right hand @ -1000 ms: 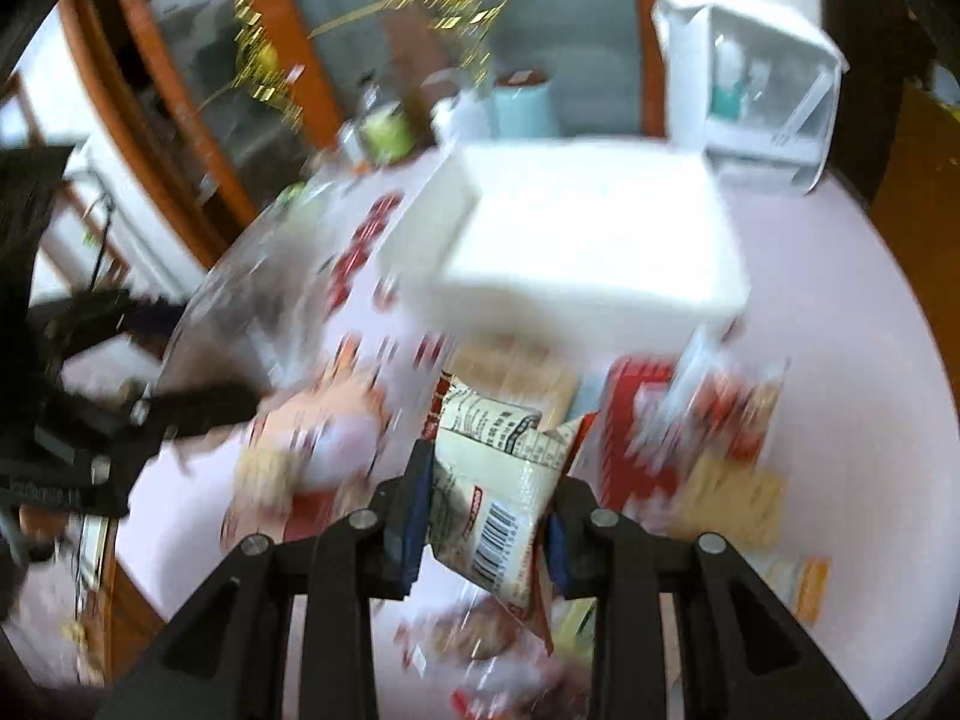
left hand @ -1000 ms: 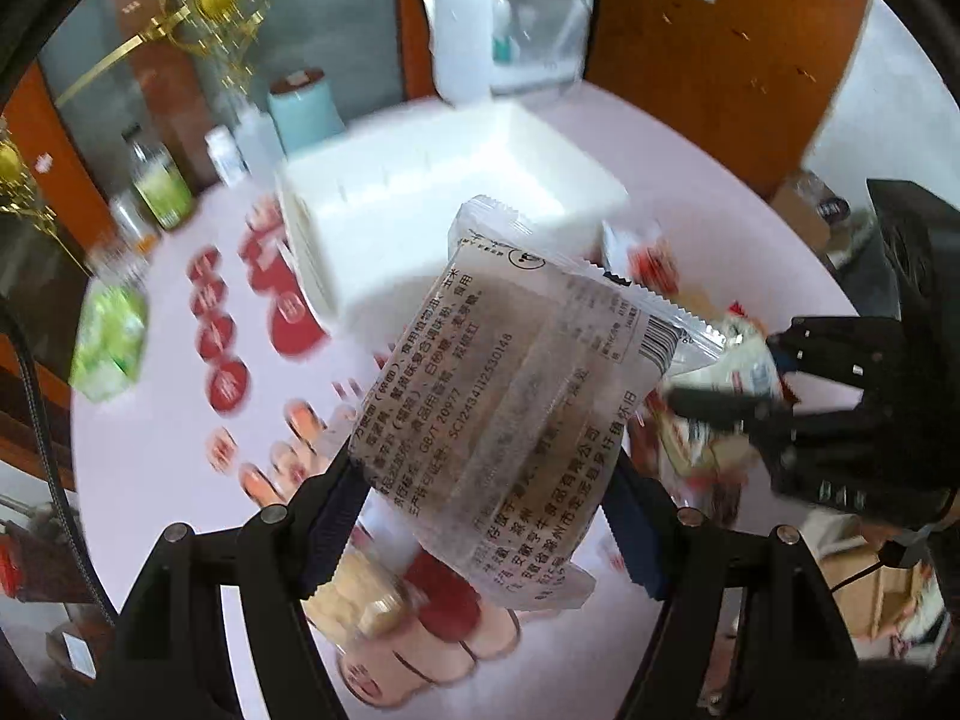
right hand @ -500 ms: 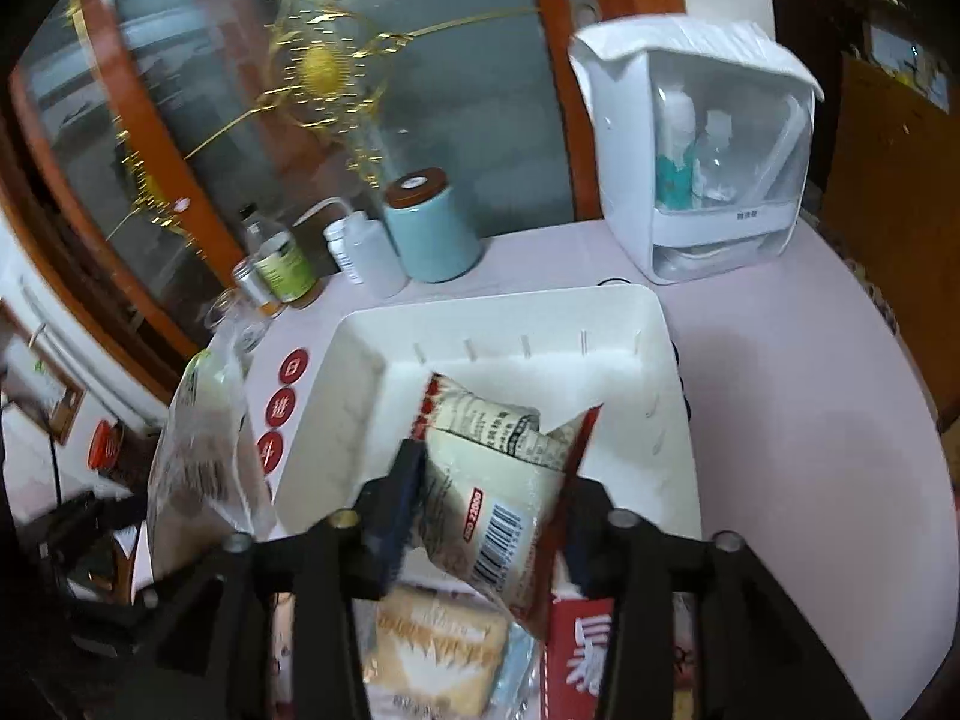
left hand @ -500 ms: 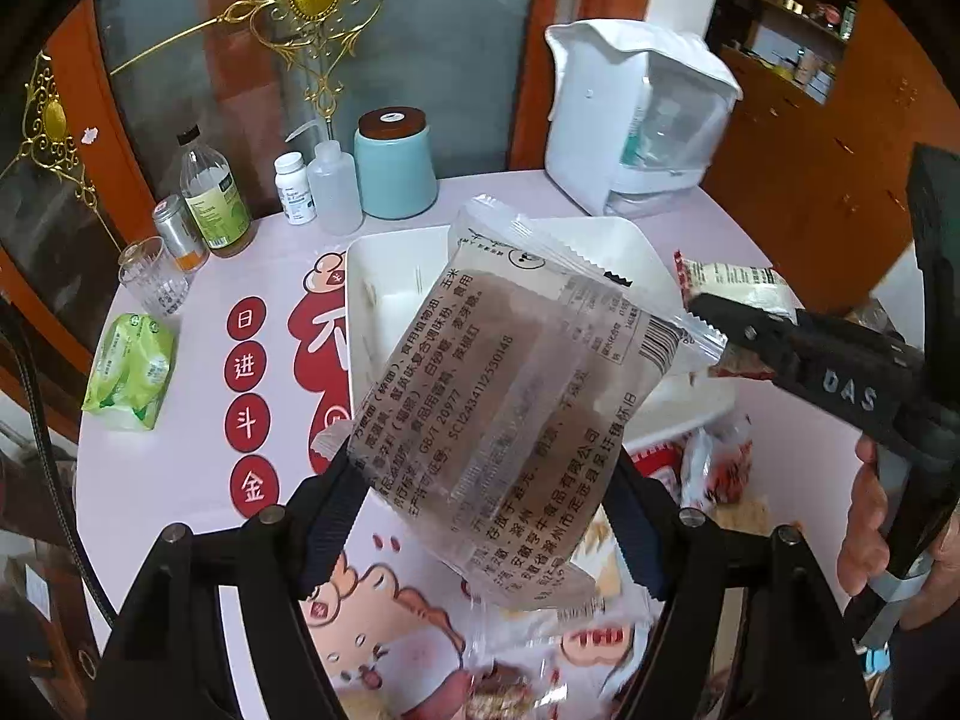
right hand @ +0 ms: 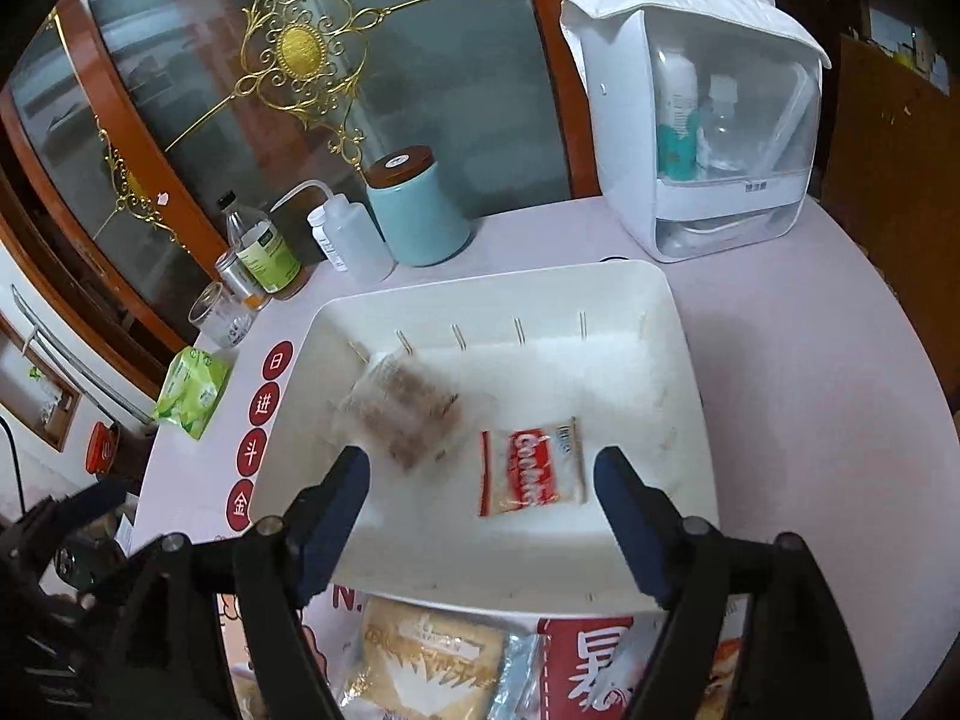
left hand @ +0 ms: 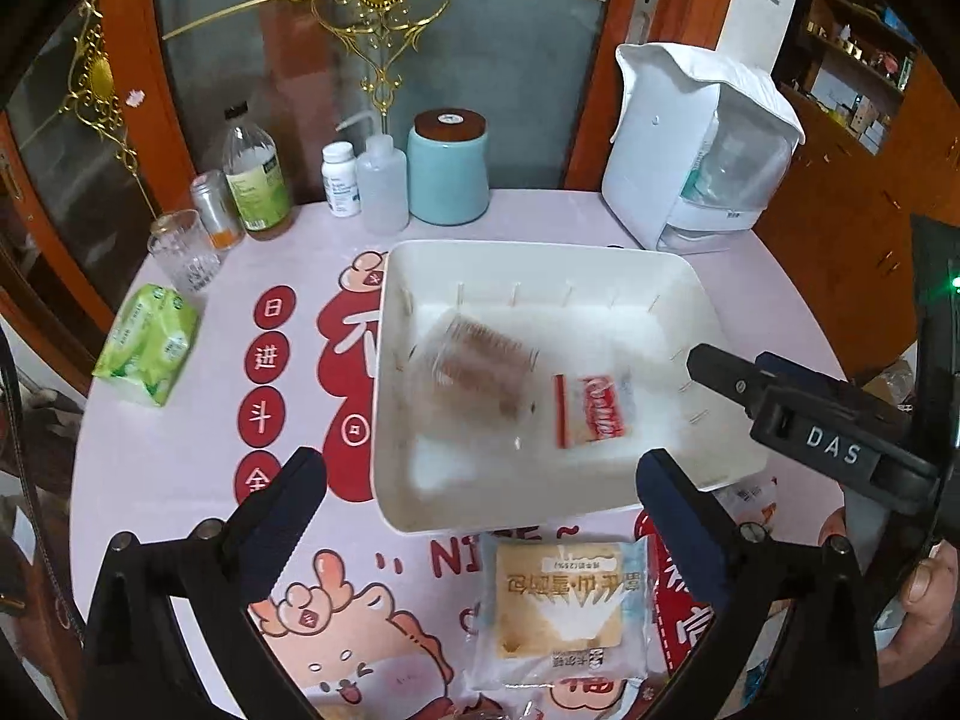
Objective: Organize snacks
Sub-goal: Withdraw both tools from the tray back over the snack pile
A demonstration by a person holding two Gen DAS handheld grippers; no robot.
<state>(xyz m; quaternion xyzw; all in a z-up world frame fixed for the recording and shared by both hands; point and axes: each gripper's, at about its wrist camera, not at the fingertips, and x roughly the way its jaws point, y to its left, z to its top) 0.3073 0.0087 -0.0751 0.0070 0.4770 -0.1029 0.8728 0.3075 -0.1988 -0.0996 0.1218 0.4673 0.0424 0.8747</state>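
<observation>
A white bin [left hand: 708, 300] [right hand: 678, 324] stands mid-table. Inside it are a blurred clear packet of brown snack [left hand: 483, 366] [right hand: 408, 414] and a small red-and-white packet [left hand: 591, 408] [right hand: 534, 468]. My left gripper [left hand: 480, 480] hovers over the bin's near edge, its jaws opening, with nothing between them. My right gripper [right hand: 483, 468] [left hand: 780, 414] hangs over the bin's near right side, its jaws also opening, and neither pad touches a packet. A wrapped bread snack [left hand: 570, 606] [right hand: 432, 654] lies on the table in front of the bin.
Behind the bin stand a teal jar [left hand: 447, 168], bottles [left hand: 255, 180], a glass [left hand: 183, 252] and a white dispenser box [left hand: 696, 150]. A green tissue pack [left hand: 147, 342] lies at the left. More snack packets [right hand: 594, 654] lie near the front edge. A hand [left hand: 924, 600] holds the right gripper.
Both grippers let go. The clear brown packet and the red-and-white packet dropped from the jaws into the bin, and both pairs of jaws spread wide.
</observation>
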